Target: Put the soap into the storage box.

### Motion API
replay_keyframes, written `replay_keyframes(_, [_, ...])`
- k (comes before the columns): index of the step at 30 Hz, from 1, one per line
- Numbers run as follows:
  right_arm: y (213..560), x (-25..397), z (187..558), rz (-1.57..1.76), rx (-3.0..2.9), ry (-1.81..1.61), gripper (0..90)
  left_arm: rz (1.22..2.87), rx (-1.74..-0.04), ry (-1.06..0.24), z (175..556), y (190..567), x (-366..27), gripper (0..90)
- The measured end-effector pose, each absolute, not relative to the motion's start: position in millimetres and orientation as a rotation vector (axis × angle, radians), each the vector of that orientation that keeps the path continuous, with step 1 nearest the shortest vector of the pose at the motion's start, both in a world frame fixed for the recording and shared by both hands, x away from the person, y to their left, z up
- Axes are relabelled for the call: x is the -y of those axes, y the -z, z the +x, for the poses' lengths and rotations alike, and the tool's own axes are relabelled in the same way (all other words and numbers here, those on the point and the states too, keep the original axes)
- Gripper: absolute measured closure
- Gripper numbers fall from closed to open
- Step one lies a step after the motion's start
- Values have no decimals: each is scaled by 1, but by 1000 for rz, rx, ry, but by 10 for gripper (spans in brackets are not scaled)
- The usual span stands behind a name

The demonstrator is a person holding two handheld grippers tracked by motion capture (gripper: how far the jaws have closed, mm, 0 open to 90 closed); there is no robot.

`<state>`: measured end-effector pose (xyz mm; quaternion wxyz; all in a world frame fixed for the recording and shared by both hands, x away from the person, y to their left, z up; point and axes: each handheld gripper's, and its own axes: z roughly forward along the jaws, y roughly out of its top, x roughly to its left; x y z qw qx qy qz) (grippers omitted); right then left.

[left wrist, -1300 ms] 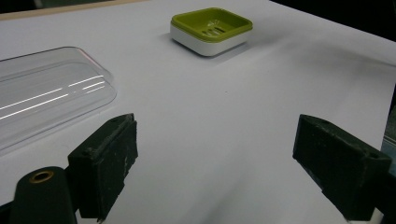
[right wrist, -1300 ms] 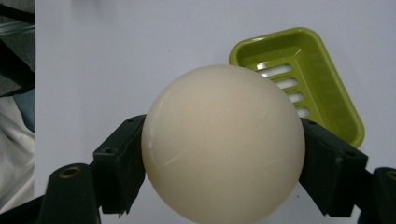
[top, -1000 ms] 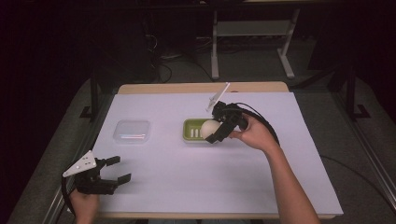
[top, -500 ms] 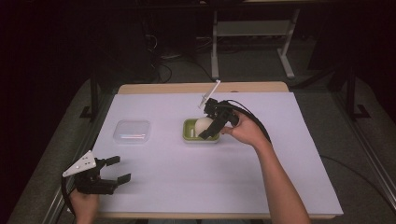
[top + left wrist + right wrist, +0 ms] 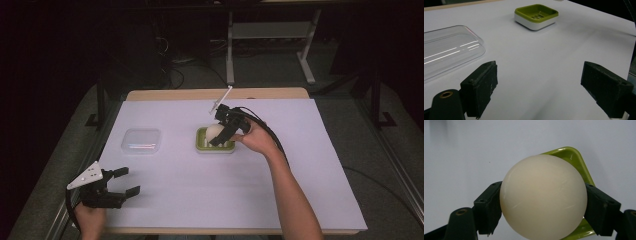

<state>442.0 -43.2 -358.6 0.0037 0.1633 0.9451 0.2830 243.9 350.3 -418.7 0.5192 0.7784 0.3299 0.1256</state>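
A cream round soap is clamped between the two black jaws of my right gripper, which is shut on it. The soap hangs just above a green soap dish with a white base near the table's middle; whether it touches the dish I cannot tell. The dish's green rim shows behind the soap. My left gripper rests low at the table's front left corner, open and empty. From the left gripper view the dish lies far ahead.
A clear plastic lid lies flat on the white table cover, left of the dish; it reaches near the left jaw. A dark floor and a metal stand lie beyond the far edge.
My right gripper has carried the soap slightly left and down over the dish. The left gripper has stayed where it was.
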Motion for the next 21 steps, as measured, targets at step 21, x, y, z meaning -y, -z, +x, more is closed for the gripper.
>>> replay_keyframes(21, [377,39,455,594,-2970,-840,226,1866,-792,-299,244,419,-350,132])
